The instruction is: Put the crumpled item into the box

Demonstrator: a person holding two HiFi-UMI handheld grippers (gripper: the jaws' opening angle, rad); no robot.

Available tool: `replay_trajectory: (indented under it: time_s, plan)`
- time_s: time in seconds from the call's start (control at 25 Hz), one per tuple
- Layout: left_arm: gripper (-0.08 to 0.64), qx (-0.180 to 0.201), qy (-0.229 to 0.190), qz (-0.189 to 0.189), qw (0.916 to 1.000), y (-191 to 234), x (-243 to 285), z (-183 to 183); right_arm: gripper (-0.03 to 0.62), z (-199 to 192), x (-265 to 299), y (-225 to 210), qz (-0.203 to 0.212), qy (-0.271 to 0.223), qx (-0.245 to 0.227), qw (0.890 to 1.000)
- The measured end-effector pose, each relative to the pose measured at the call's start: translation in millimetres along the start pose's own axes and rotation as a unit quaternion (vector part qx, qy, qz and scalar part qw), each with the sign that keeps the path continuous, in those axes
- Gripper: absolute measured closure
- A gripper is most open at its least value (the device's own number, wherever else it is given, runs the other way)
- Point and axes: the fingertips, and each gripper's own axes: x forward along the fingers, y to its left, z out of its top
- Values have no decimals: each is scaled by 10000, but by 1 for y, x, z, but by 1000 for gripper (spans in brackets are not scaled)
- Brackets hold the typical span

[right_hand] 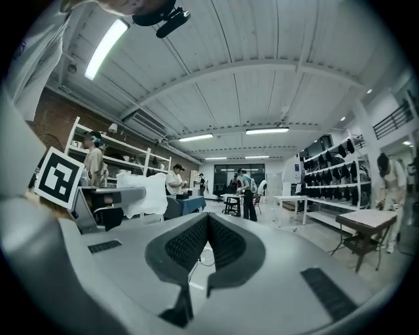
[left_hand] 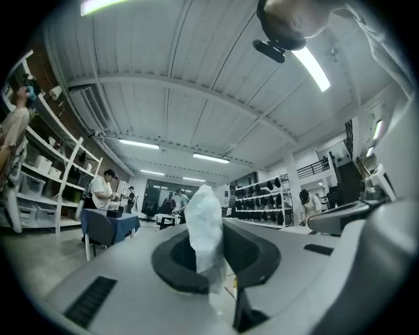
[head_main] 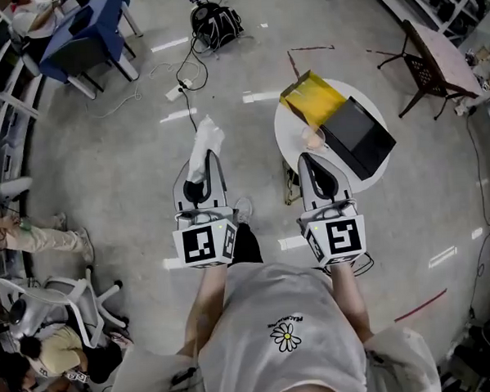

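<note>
- Jaws of the left gripper (left_hand: 209, 255) pinch the crumpled white item (left_hand: 204, 222), which stands up between them, held in the air over the floor.
- Jaws of the right gripper (right_hand: 208, 226) meet with nothing between them.
- Carrying appears to be the step in hand: the black box (head_main: 358, 136) sits on the round table (head_main: 286, 131), well apart to the right.
- Next, the item must be brought over the box and let go.

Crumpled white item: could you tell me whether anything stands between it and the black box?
Nothing tall: only floor and the white table's rim lie between the crumpled item and the black box; the right gripper hovers close beside that path.
</note>
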Motion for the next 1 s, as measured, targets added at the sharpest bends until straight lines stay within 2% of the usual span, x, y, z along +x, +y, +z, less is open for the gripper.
replay_trajectory:
  time_s: [0.28, 0.48, 0.68, 1.0]
  plan:
    - [517, 0, -221, -723, 9971, 37, 128, 1, 589, 6, 104, -43, -625, 102, 162, 9979]
    - [517, -10, -100, -1022, 9947, 49, 201, -7, 589, 9, 154, -79, -1113, 60, 345, 9932]
    - [517, -70, 126, -1290, 9915, 26, 233, -24, 589, 4, 167, -112, -1434, 186, 319, 9890]
    - [517, -168, 293, -1311, 9908, -4, 248, -44, 589, -9, 162, -140, -1568, 219, 321, 9869]
